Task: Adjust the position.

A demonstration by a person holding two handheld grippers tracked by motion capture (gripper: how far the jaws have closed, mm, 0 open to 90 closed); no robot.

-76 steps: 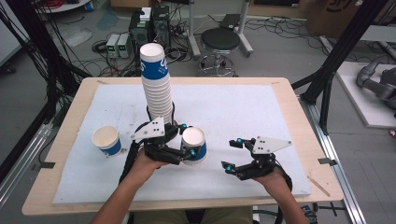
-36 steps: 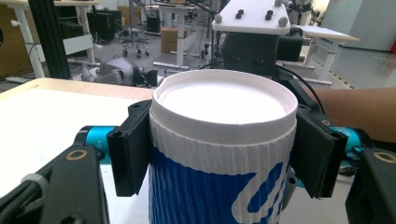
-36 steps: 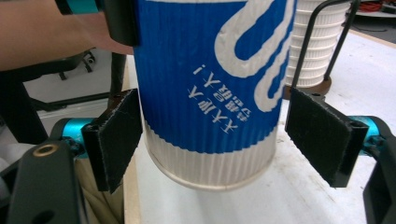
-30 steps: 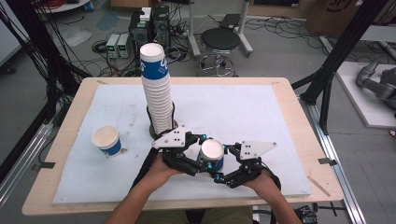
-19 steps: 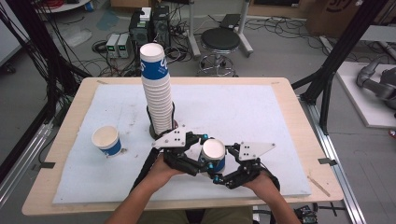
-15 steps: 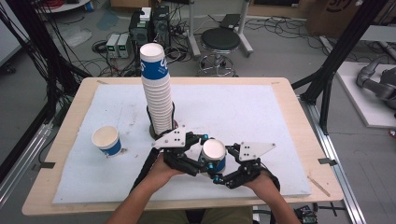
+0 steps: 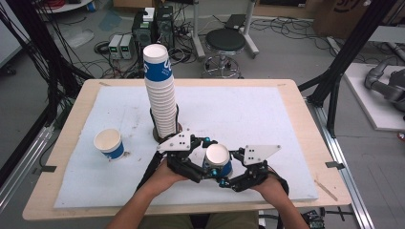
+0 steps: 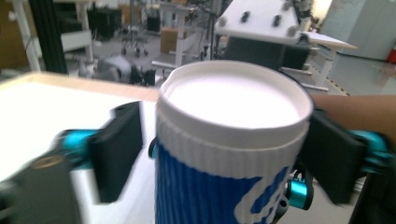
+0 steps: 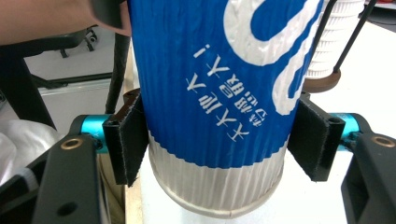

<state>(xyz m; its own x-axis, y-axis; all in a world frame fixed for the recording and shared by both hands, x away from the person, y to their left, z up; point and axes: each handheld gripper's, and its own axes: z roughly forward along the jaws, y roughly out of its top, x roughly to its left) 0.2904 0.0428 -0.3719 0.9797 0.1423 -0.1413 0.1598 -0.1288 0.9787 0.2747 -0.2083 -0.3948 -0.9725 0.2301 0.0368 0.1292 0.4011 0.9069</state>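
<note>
Down near the front edge of the table (image 7: 296, 102), at about six o'clock on the white mat (image 7: 248, 114), a blue-and-white paper cup (image 7: 218, 161) was held upright between the two grippers, its open mouth facing up. At the cup's nine o'clock, the left gripper (image 7: 204, 162) had just been opening its jaws; in the left gripper view the cup (image 8: 231, 149) still stood between them, but both black pads stood off from its ribbed wall, with a clear gap at the left and the right pad just beside the rim. At the cup's three o'clock, the right gripper (image 7: 229, 172) came in from the other side, and in the right gripper view its two pads pressed on the cup (image 9: 219, 93) low on the wall, where the blue print met the white base band, so its jaws were clamped on the cup. That view showed the cup upside down, printed characters inverted, with the camera turned with the hand. A person's hands and forearms came in from the six o'clock edge of the high view, one behind each gripper. Beyond the held cup, at about eleven o'clock from it, a tall stack of like cups (image 7: 160, 93) rose from a dark round base, leaning a little. Well apart at nine o'clock, a single cup (image 7: 110, 144) stood upright on the mat near its left edge.
</note>
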